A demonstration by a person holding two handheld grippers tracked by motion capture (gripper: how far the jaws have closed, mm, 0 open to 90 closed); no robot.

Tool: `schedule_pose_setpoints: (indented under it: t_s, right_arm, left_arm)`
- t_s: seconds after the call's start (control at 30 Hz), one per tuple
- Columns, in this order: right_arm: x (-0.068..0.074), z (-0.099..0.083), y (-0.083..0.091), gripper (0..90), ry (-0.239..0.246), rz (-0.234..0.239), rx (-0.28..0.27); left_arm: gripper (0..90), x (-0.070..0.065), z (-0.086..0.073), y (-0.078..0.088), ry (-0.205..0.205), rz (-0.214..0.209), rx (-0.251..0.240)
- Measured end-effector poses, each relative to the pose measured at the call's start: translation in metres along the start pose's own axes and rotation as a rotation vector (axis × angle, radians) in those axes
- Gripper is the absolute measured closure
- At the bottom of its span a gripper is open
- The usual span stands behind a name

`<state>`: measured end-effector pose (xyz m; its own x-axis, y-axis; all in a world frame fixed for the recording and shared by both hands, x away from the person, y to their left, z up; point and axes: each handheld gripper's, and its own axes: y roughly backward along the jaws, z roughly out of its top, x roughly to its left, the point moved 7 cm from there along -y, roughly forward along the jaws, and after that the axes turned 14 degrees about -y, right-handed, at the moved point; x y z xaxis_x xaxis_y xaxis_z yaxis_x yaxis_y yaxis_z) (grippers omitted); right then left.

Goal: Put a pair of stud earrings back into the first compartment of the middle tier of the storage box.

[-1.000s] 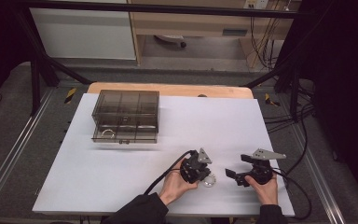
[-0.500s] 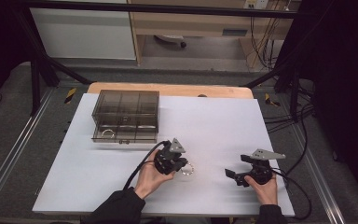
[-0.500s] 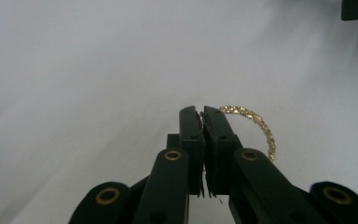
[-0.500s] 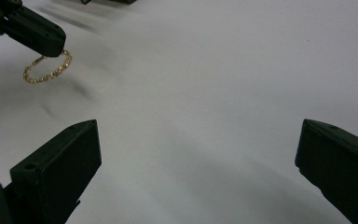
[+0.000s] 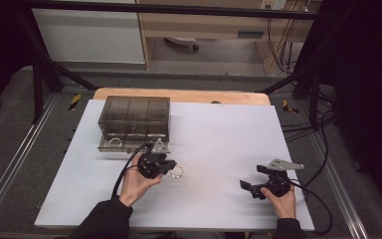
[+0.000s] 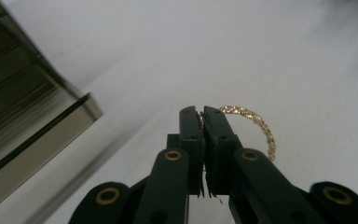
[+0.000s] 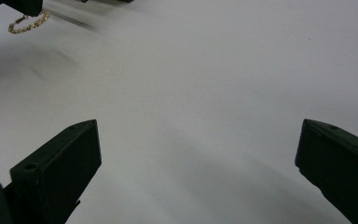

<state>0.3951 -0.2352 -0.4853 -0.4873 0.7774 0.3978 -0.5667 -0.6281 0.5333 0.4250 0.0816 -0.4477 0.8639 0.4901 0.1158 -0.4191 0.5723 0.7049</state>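
A gold chain bracelet point(image 6: 256, 126) hangs as a loop from the tips of my left gripper point(image 6: 202, 112), whose jaws are shut on one end of it. In the high view the left gripper point(image 5: 170, 168) is just off the front right corner of a smoky clear drawer box point(image 5: 134, 114), with the bracelet point(image 5: 178, 172) low over the white table point(image 5: 219, 134). The box's lowest drawer point(image 5: 129, 143) is pulled out and holds a pale ring-shaped item point(image 5: 114, 143). My right gripper point(image 5: 250, 178) rests at the front right, open and holding nothing. From the right gripper view point(image 7: 198, 144) the bracelet point(image 7: 28, 22) shows far off.
The box corner point(image 6: 37, 126) is close on the left in the left gripper view. Metal frame rails point(image 5: 10, 169) run along both sides of the table. Cables point(image 5: 298, 124) hang at the right edge. A wooden board point(image 5: 179, 94) lies under the table's far edge.
My left gripper has carried the bracelet leftward and a little away from the person, from beside the right gripper to the box's front corner. The right gripper has stayed put.
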Motion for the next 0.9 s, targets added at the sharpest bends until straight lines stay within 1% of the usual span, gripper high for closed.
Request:
schedule_pose_setpoints:
  t_s: [0.27, 0.43, 0.53, 0.6, 0.77, 0.83, 0.9]
  right_arm:
    - [0.000, 0.000, 0.000, 0.7, 0.000, -0.001, 0.000]
    - [0.000, 0.000, 0.000, 0.7, 0.000, -0.001, -0.001]
    - [0.000, 0.000, 0.000, 0.7, 0.000, -0.001, 0.000]
    - [0.000, 0.000, 0.000, 0.7, 0.000, -0.002, 0.000]
    - [0.000, 0.000, 0.000, 0.7, 0.000, -0.002, 0.000]
    - [0.000, 0.000, 0.000, 0.7, 0.001, -0.003, 0.001]
    - [0.000, 0.000, 0.000, 0.7, 0.003, -0.003, -0.001]
  left_arm:
    - [86.0, 0.026, -0.015, 0.027, 0.032, 0.046, -0.002]
    - [86.0, 0.044, -0.024, 0.044, 0.066, 0.073, -0.006]
    - [86.0, 0.053, -0.028, 0.054, 0.086, 0.090, -0.016]
    - [86.0, 0.059, -0.031, 0.061, 0.093, 0.099, -0.018]
    - [86.0, 0.073, -0.036, 0.072, 0.107, 0.130, -0.015]
    - [86.1, 0.080, -0.038, 0.076, 0.108, 0.143, -0.004]
    - [86.0, 0.087, -0.041, 0.080, 0.118, 0.160, 0.000]
